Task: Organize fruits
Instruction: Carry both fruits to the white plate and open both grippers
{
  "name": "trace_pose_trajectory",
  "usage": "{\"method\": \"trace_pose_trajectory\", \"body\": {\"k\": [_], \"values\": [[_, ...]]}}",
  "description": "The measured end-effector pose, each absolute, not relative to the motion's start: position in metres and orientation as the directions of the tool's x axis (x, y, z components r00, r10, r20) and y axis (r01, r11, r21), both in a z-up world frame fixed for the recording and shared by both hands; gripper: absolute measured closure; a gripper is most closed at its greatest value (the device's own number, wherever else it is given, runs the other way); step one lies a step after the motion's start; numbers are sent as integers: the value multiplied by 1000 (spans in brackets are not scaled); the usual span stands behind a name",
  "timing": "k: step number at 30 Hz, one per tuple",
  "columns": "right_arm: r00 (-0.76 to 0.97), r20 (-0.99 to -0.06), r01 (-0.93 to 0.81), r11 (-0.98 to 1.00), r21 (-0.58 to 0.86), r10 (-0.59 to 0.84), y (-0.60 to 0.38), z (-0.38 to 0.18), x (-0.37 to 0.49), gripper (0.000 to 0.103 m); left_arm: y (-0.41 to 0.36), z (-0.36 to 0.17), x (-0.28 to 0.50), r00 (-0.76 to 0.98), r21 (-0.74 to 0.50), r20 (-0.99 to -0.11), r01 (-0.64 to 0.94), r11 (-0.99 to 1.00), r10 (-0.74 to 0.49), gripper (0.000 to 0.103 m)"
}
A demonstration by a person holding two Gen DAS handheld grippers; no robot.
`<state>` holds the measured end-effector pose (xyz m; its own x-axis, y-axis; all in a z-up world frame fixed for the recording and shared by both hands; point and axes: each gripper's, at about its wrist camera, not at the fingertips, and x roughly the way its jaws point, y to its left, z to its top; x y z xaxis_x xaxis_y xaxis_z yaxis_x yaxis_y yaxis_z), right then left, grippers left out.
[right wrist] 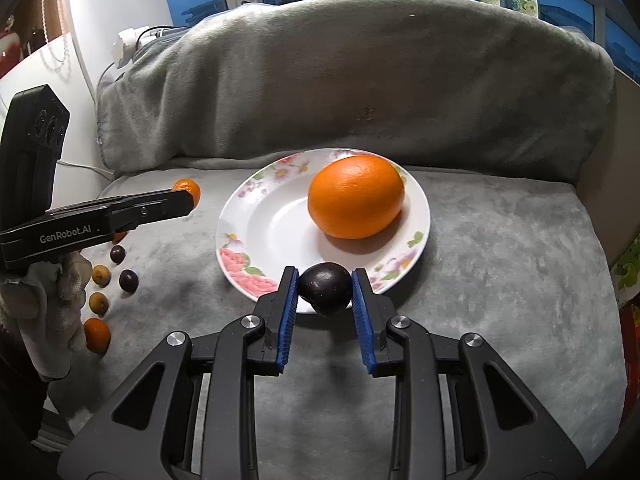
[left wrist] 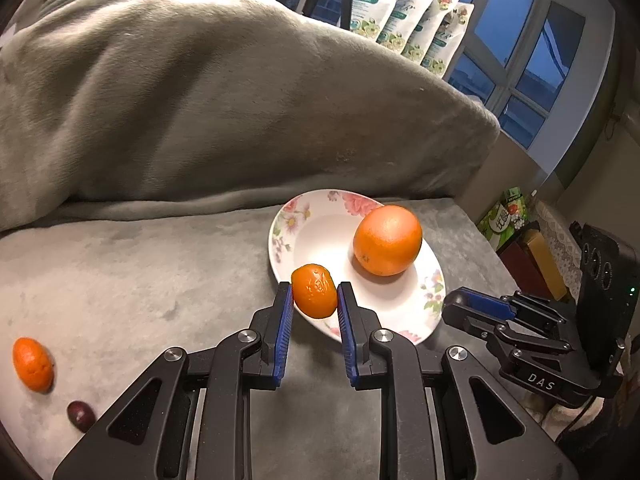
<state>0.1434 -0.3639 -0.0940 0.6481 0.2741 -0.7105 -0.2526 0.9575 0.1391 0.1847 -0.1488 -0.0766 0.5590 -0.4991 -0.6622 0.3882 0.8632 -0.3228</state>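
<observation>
A floral white plate [left wrist: 312, 224] [right wrist: 272, 232] lies on the grey cushion with a large orange [left wrist: 387, 240] [right wrist: 356, 203] on it. My left gripper [left wrist: 314, 296] is shut on a small mandarin [left wrist: 314, 290] and holds it over the plate's near left rim. In the right wrist view the left gripper [right wrist: 182, 200] shows from the side with the mandarin [right wrist: 188, 188] at its tip. My right gripper [right wrist: 325, 286] is shut on a dark plum [right wrist: 325, 288] above the plate's near rim. The right gripper [left wrist: 476, 308] also shows in the left wrist view at the right.
Loose fruit lies on the cushion left of the plate: a mandarin [left wrist: 33, 364] [right wrist: 97, 334], dark plums [left wrist: 80, 414] [right wrist: 129, 280] [right wrist: 117, 254] and small yellow-brown fruits [right wrist: 101, 275] [right wrist: 98, 303]. A grey blanket-covered backrest [left wrist: 200, 100] rises behind. Boxes [left wrist: 532, 256] stand at the right.
</observation>
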Motion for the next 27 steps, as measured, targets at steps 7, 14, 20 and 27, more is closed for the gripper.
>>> {"method": "trace_pose_trajectory", "body": {"k": [7, 14, 20, 27], "values": [[646, -714, -248, 959, 139, 271, -366, -96, 147, 75, -158, -83, 192, 545, -303, -684, 394, 868, -485, 82], [641, -719, -246, 959, 139, 269, -365, -98, 149, 75, -162, -84, 196, 543, -283, -692, 403, 871, -476, 82], [643, -716, -256, 957, 133, 272, -364, -97, 148, 75, -164, -83, 198, 545, -279, -691, 407, 870, -476, 82], [656, -709, -265, 958, 107, 260, -360, -95, 143, 44, -167, -81, 197, 547, -276, -686, 414, 868, -479, 58]]}}
